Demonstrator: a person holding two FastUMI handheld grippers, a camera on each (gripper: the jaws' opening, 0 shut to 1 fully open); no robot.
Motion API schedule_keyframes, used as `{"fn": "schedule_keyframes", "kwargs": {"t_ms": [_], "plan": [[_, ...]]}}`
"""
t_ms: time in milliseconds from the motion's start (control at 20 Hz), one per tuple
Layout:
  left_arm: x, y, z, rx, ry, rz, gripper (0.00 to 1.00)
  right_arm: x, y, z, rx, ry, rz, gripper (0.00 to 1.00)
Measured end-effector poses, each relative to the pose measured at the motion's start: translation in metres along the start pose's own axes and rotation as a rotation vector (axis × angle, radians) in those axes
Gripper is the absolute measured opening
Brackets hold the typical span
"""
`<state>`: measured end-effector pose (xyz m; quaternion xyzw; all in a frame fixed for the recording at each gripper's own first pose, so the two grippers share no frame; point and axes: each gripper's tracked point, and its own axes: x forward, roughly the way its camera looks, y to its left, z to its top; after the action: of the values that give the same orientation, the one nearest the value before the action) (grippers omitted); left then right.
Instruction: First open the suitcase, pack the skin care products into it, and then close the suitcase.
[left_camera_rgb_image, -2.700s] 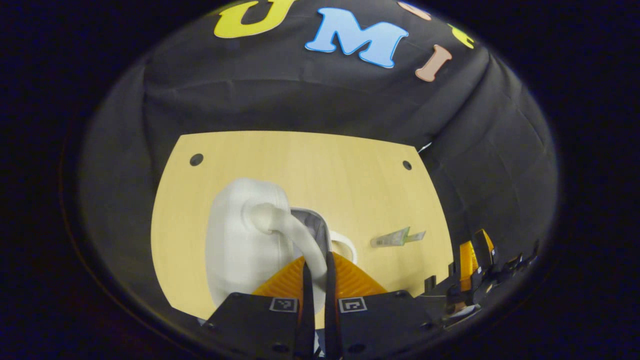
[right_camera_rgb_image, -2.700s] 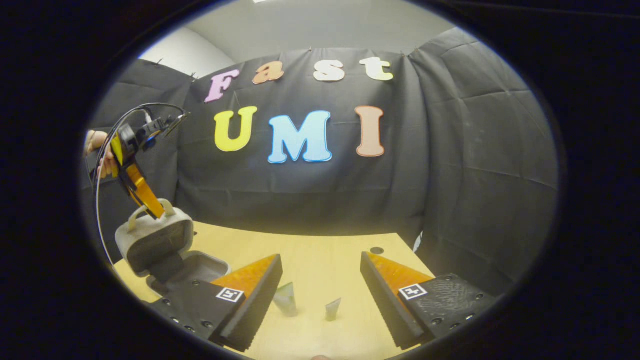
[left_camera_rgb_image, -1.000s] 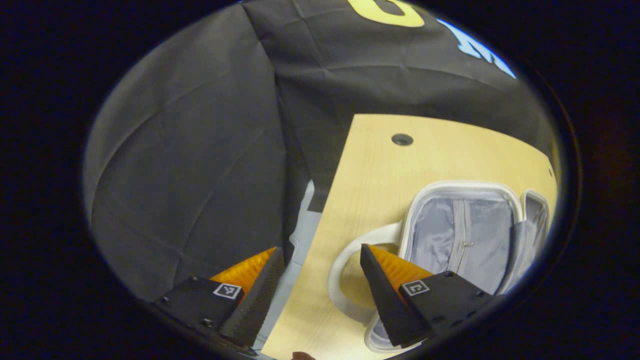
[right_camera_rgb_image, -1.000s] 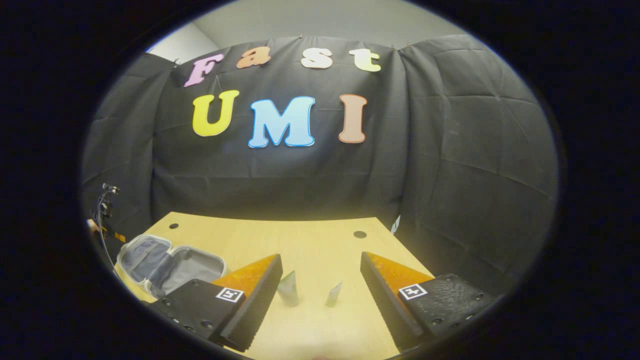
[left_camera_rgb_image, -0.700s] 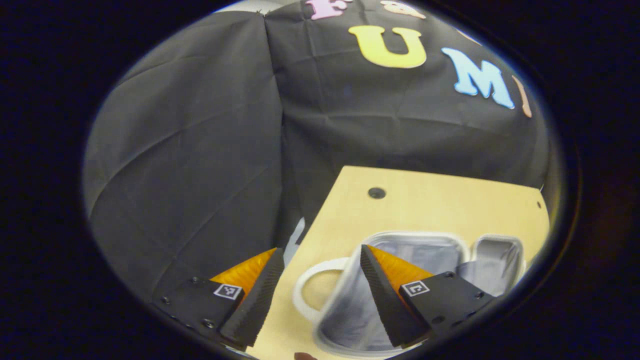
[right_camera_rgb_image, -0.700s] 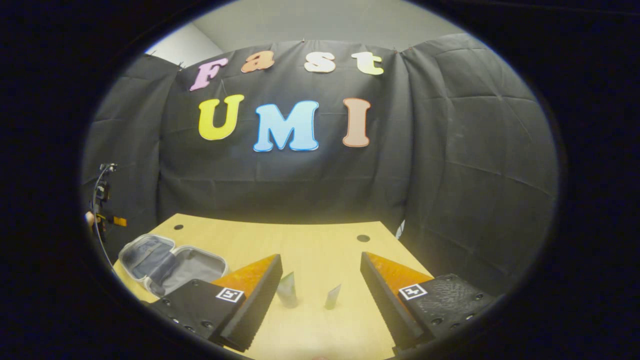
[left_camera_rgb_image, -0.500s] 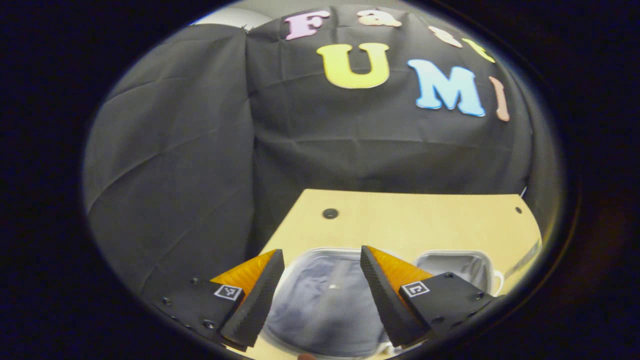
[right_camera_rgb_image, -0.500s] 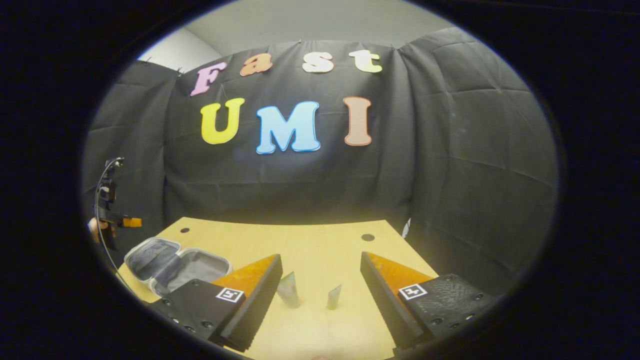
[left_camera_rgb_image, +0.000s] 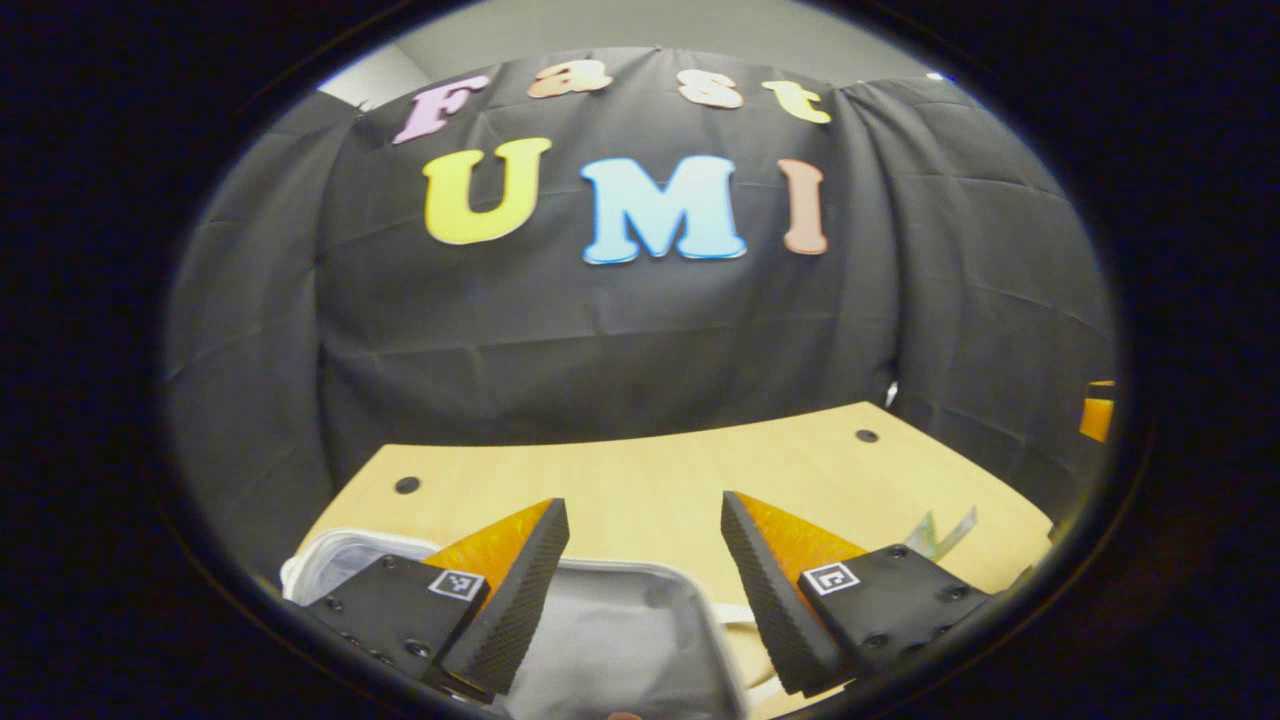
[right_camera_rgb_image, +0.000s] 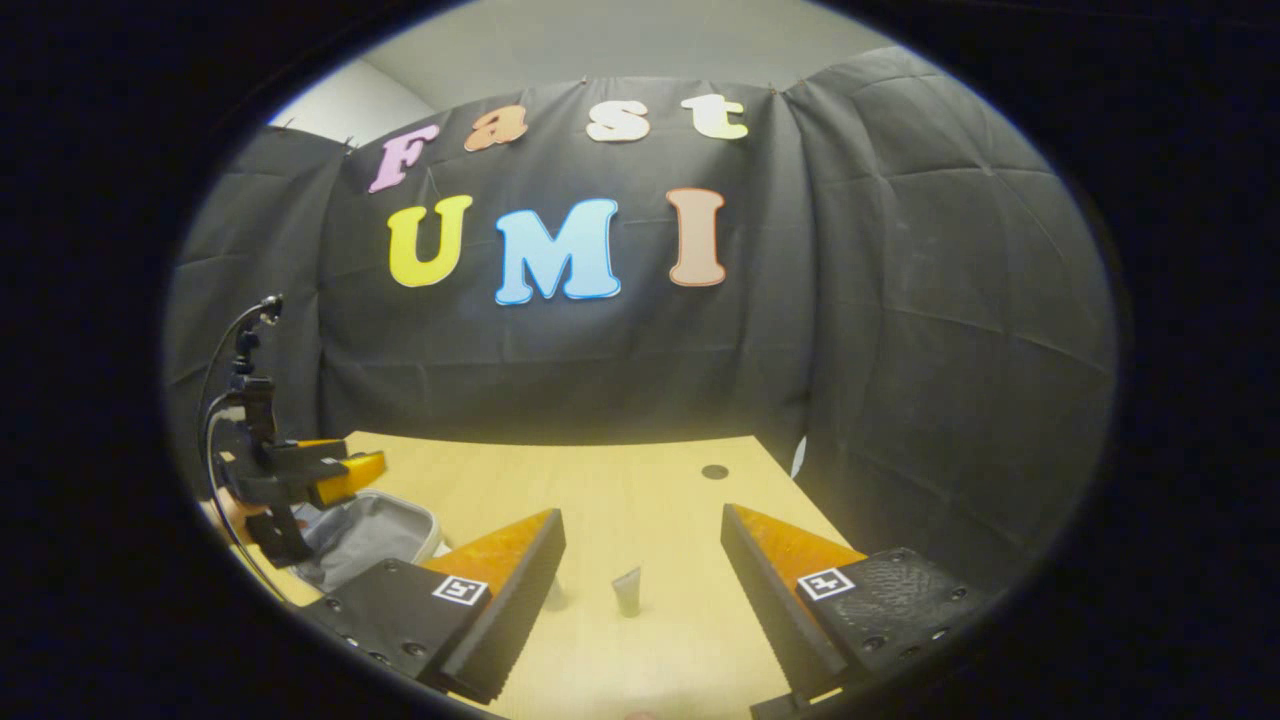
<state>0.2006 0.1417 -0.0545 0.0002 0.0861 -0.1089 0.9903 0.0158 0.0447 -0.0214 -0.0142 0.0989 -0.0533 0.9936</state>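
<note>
Suitcase is open, time to grab the skin care tubes

Both grippers are spread wide with nothing in them: the left gripper (left_camera_rgb_image: 635, 520) sits low in its view over the open suitcase (left_camera_rgb_image: 620, 640), whose grey lining fills the bottom centre, and the right gripper (right_camera_rgb_image: 640, 530) hovers over the table (right_camera_rgb_image: 620, 490). The small tube (right_camera_rgb_image: 627, 590) stands at lower centre of the right gripper view, right between the fingers, and a second tube (right_camera_rgb_image: 553, 596) peeks out beside the left finger. I'd go for the centred one first: come down straight, close on the body rather than the cap so it doesn't tip, then carry it left into the suitcase (right_camera_rgb_image: 365, 535).
</note>
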Motion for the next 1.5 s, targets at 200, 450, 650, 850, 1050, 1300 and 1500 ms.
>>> {"fn": "schedule_keyframes", "kwargs": {"t_ms": [200, 450, 650, 850, 1050, 1300, 1500], "plan": [[0.01, -0.115, -0.014, -0.063, -0.001, -0.173, 0.99, 0.002, -0.01, 0.0, -0.008, 0.002, -0.024, 0.96], [0.025, -0.179, -0.041, -0.045, -0.011, -0.277, 0.98, 0.006, -0.018, -0.006, 0.011, 0.015, -0.048, 0.96], [0.055, -0.197, -0.101, -0.023, 0.049, -0.287, 0.98, 0.007, -0.024, -0.011, 0.003, 0.027, -0.069, 0.96], [0.075, -0.199, -0.148, -0.018, 0.116, -0.274, 0.98, 0.013, -0.026, -0.021, 0.009, 0.056, -0.069, 0.96], [0.082, -0.199, -0.155, 0.006, 0.151, -0.266, 0.61, 0.023, -0.023, -0.032, 0.015, 0.079, -0.054, 0.96], [0.082, -0.205, -0.155, -0.019, 0.224, -0.298, 0.35, 0.041, -0.007, -0.036, 0.036, 0.073, 0.001, 0.96], [0.042, -0.188, -0.116, -0.122, 0.248, -0.286, 0.35, 0.059, 0.005, -0.037, 0.069, 0.055, 0.055, 0.96]]}}
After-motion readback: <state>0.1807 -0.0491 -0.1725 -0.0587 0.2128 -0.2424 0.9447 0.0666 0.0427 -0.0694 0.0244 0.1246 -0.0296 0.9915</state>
